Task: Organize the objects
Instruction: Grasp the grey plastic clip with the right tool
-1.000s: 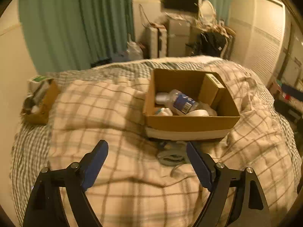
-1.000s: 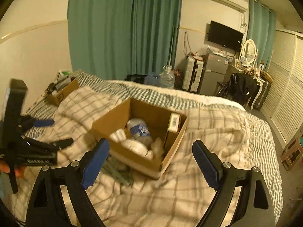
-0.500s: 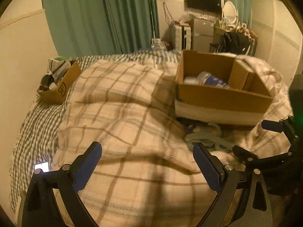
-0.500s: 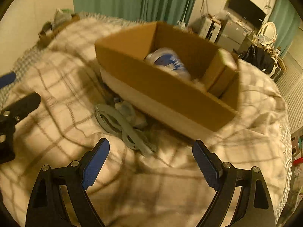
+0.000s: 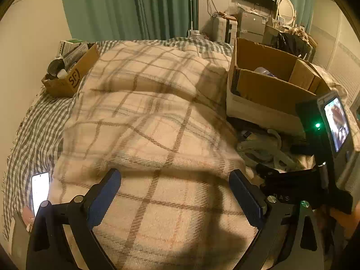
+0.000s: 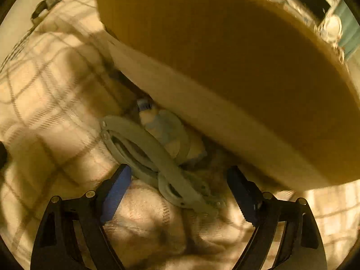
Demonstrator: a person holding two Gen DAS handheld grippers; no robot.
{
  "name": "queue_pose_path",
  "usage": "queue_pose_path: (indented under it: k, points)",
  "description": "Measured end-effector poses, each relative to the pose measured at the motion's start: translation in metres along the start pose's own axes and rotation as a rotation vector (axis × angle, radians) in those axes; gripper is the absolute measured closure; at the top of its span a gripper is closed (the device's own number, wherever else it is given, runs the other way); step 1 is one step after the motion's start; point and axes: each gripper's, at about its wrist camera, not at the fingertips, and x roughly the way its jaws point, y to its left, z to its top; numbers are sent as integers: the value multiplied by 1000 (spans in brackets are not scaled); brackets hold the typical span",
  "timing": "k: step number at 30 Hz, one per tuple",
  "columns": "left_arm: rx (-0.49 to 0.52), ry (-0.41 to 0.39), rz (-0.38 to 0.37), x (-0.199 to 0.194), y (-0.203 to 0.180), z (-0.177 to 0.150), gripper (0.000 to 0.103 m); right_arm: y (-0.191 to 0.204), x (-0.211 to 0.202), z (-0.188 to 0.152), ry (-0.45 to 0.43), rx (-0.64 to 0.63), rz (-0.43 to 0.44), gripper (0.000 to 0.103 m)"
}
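A brown cardboard box [image 5: 270, 90] sits on the plaid blanket at the right; a bottle [image 5: 263, 70] shows over its rim. In front of it lies a pale grey-green looped plastic thing [image 6: 157, 155] with a small tube [image 6: 157, 121] beside it; the pile also shows in the left wrist view [image 5: 265, 148]. My right gripper [image 6: 182, 191] is open, low over the looped thing, its fingers on either side of it, apart from it. The box wall [image 6: 225, 56] fills the top of the right wrist view. My left gripper [image 5: 177, 193] is open and empty over the blanket.
A second cardboard box [image 5: 67, 76] with several items stands at the far left by the wall. A lit phone [image 5: 40, 191] lies at the bed's left edge. The right gripper's body with a screen [image 5: 337, 126] stands at the right. Green curtains and furniture are behind.
My right gripper has moved down and forward, close to the looped thing in front of the box. My left gripper has shifted left and lower, so the box now sits at the right.
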Motion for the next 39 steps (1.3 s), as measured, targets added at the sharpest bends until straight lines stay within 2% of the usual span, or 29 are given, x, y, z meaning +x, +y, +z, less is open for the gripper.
queue_pose_path:
  k: [1, 2, 4, 8, 11, 13, 16, 18, 21, 23, 27, 32, 35, 39]
  points:
    - [1, -2, 1, -1, -1, -1, 4, -2, 2, -3, 10, 18, 38, 38]
    - [0, -1, 0, 0, 0, -1, 4, -3, 1, -6, 15, 25, 68, 46]
    - [-5, -1, -4, -1, 0, -2, 4, 1, -8, -13, -5, 2, 63, 73]
    - [-38, 9, -15, -4, 2, -5, 4, 10, -38, -38, -54, -62, 65, 86]
    - [-21, -1, -14, -10, -5, -7, 4, 1, -69, -57, -107, -41, 92, 87]
    - [-4, 8, -7, -14, -15, -6, 4, -7, -86, -67, -141, -24, 81, 88]
    - [-27, 26, -73, -19, -30, -3, 4, -20, -113, -86, -183, 21, 125, 90]
    - [-37, 41, -120, -21, -43, -2, 4, -31, -126, -92, -213, 40, 103, 90]
    - [11, 40, -91, -19, -67, 1, 4, -48, -142, -94, -248, 71, 115, 90]
    - [31, 50, -77, -15, -79, 2, 4, -54, -148, -94, -262, 74, 99, 90]
    - [39, 63, -71, -6, -95, 3, 4, -74, -158, -99, -302, 128, 131, 90]
    - [63, 31, -32, 5, -114, 17, 4, -92, -151, -88, -316, 167, 90, 90]
    - [75, 26, -35, 16, -125, 28, 4, -95, -149, -88, -316, 169, 58, 90]
    - [74, 27, -60, 36, -143, 42, 4, -99, -147, -89, -317, 179, 64, 90]
